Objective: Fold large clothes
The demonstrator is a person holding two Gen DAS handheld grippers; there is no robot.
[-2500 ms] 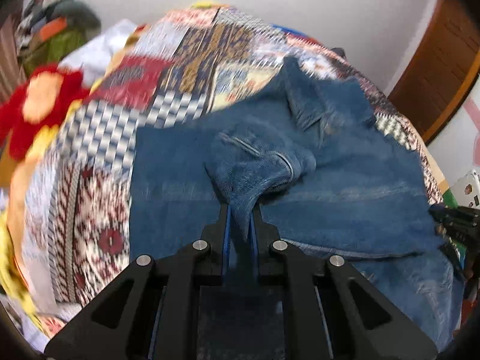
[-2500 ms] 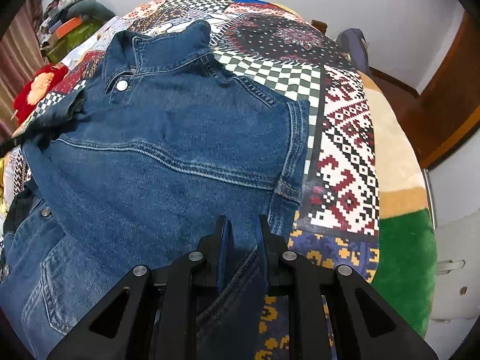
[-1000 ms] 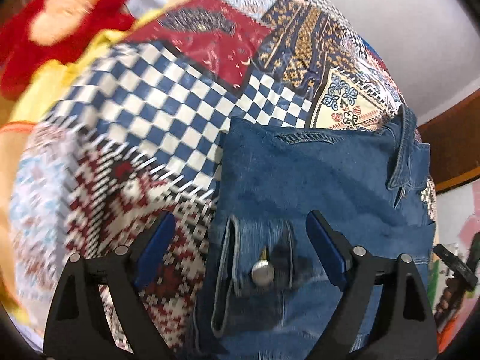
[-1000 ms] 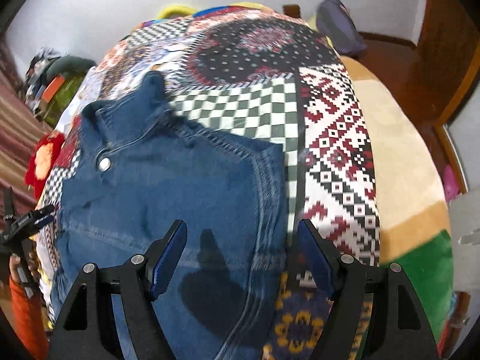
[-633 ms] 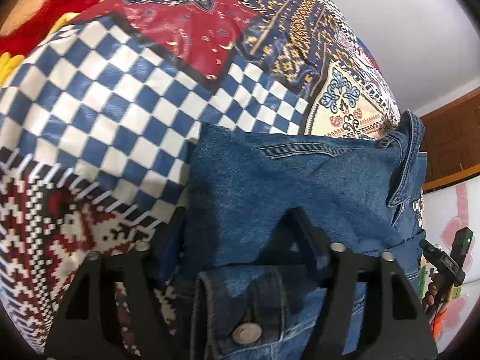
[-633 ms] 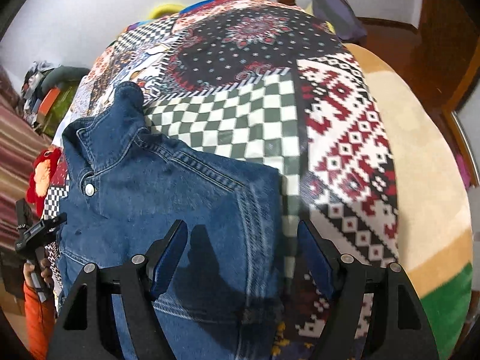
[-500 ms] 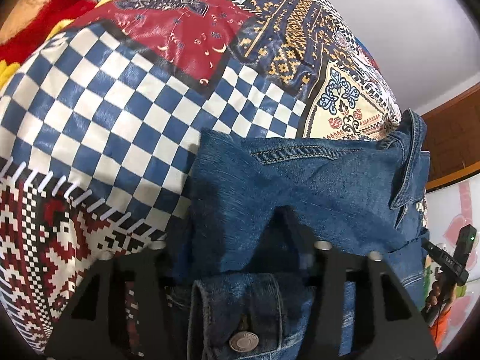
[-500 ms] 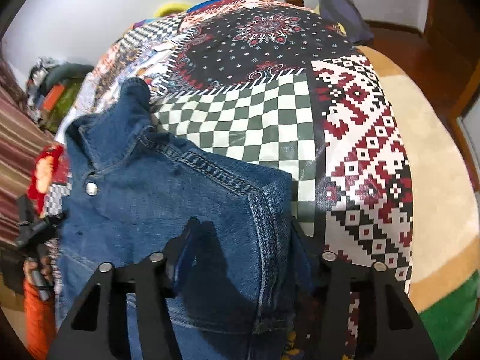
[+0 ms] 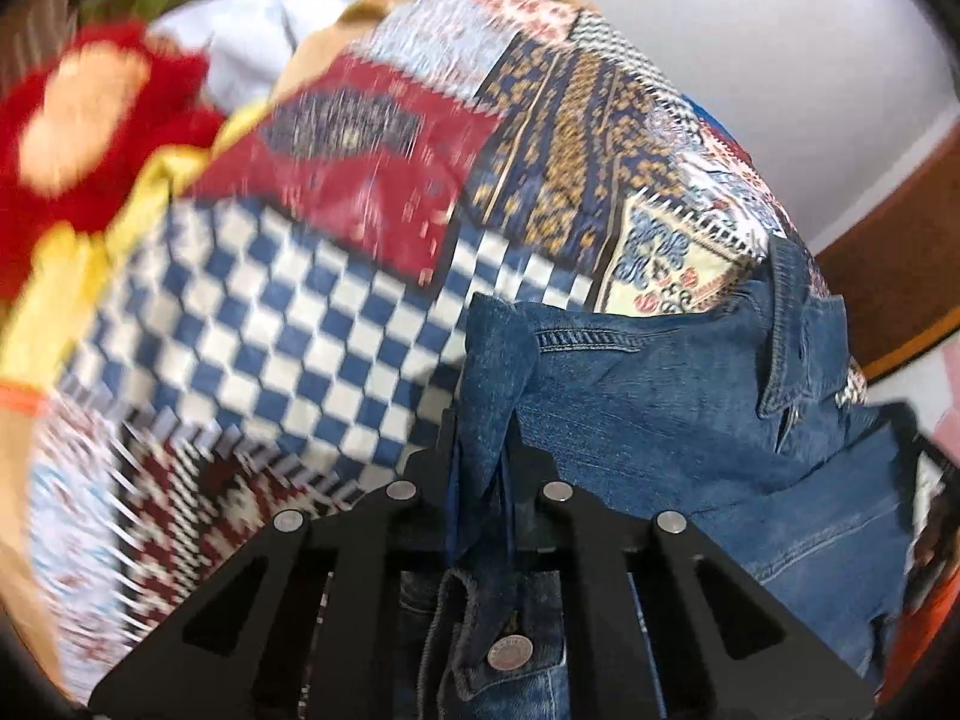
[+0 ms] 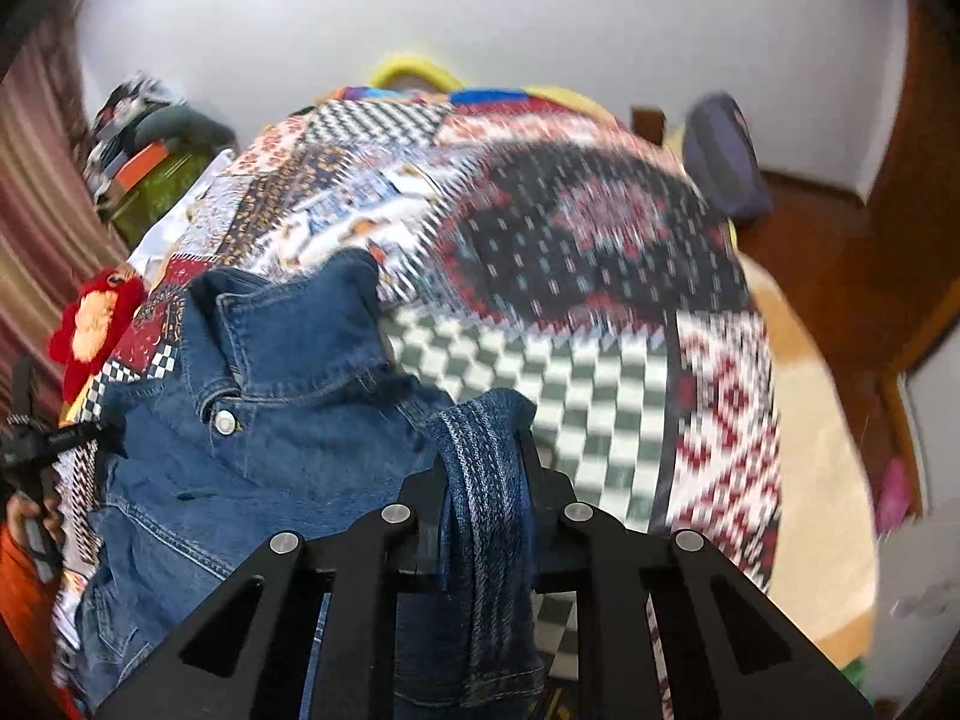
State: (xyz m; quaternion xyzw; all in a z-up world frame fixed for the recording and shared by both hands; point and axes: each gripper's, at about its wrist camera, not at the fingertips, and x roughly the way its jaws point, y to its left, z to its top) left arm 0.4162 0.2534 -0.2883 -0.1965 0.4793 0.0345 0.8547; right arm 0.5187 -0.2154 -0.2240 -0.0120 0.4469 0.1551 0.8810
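Note:
A blue denim jacket [image 9: 678, 414] lies on a patchwork quilt [image 9: 288, 324], collar [image 9: 786, 312] at the far end. My left gripper [image 9: 480, 450] is shut on the jacket's left shoulder corner, which bunches up between the fingers; a buttoned cuff [image 9: 510, 651] shows below them. In the right wrist view the jacket [image 10: 282, 450] shows its collar and a silver button [image 10: 225, 422]. My right gripper [image 10: 483, 456] is shut on the right shoulder seam, lifted off the quilt [image 10: 600, 276]. The other gripper [image 10: 36, 444] shows at the left edge.
A red and yellow plush toy [image 9: 72, 138] lies at the quilt's left edge. A pile of clothes [image 10: 150, 144] sits by the far wall. A dark bag [image 10: 720, 156] and a wooden door [image 10: 912, 180] stand to the right. A beige blanket [image 10: 822, 480] borders the quilt.
Both grippers were open over the jacket's shoulders half a second ago. They have shut on the shoulder corners and lifted them; the views are blurred from motion.

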